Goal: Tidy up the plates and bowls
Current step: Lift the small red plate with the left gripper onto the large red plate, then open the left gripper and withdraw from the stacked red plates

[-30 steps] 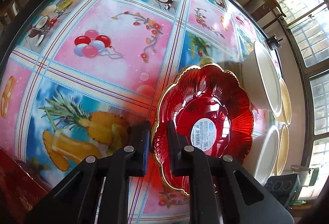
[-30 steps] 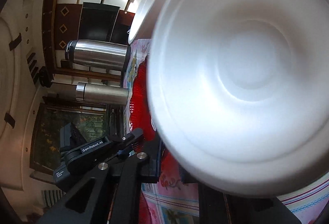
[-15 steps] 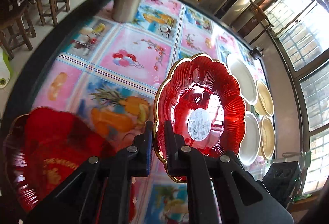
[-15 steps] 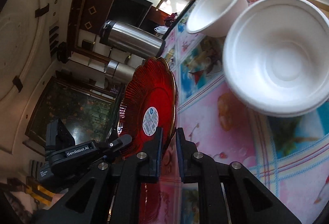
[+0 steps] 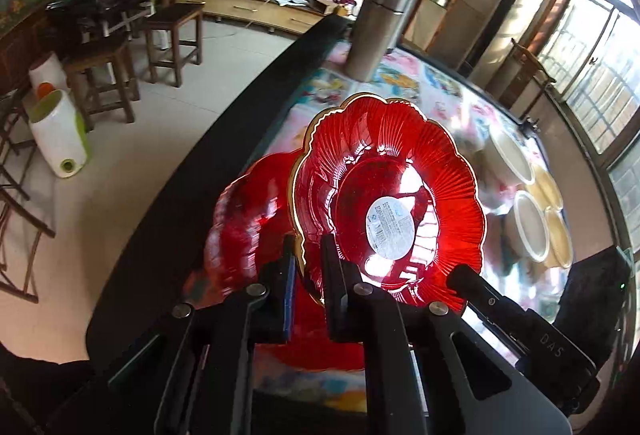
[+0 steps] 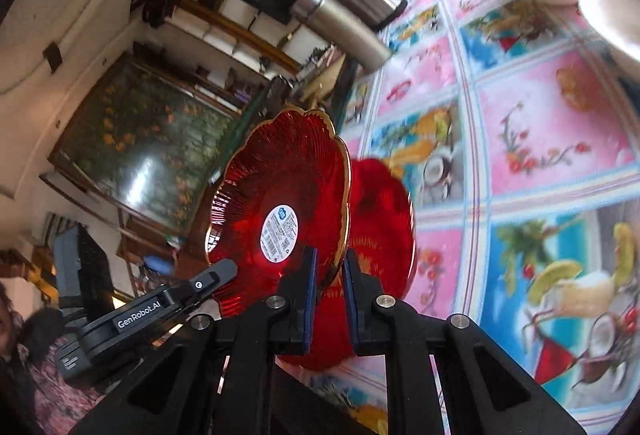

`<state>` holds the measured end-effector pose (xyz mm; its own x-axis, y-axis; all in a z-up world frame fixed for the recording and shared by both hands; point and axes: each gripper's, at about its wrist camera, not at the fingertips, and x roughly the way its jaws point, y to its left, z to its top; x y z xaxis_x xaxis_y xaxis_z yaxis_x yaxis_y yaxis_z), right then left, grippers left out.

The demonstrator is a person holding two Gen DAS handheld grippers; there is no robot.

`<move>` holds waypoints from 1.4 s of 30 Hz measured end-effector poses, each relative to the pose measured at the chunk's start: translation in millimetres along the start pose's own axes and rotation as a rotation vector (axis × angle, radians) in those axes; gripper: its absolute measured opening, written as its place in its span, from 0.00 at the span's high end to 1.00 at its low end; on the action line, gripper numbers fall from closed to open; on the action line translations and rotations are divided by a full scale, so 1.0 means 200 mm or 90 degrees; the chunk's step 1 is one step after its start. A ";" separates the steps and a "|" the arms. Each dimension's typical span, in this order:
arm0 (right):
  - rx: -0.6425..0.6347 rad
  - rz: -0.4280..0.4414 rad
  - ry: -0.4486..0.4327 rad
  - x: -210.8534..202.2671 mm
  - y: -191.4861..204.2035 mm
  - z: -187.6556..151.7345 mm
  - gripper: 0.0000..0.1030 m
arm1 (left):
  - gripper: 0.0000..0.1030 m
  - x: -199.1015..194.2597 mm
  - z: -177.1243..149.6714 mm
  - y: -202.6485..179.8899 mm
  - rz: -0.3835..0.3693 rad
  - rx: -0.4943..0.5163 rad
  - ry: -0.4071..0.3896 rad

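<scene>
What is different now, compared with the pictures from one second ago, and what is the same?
The left gripper has lifted the red plate off the tablecloth and carried it toward the second red plate. The right gripper came away from the white bowl and now clamps the same plate's rim. Unchanged: the left grip and the bowl's place.

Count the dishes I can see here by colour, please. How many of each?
Red scalloped glass plates: 2, one lifted, one lying flat
White round bowls: 2
Cream round bowls: 2
Total: 6
</scene>
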<state>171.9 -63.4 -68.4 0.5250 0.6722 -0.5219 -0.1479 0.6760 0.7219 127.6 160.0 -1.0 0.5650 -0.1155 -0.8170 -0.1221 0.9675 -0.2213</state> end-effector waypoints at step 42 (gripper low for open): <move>-0.116 -0.189 -0.173 -0.56 -0.28 -0.03 0.48 | 0.42 -0.03 -0.36 -0.26 0.042 0.121 -0.084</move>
<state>115.9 -174.9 -52.2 0.7648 0.3531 -0.5389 -0.0901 0.8869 0.4532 72.4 93.2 -23.0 0.6636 -0.0323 -0.7474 -0.0133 0.9984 -0.0549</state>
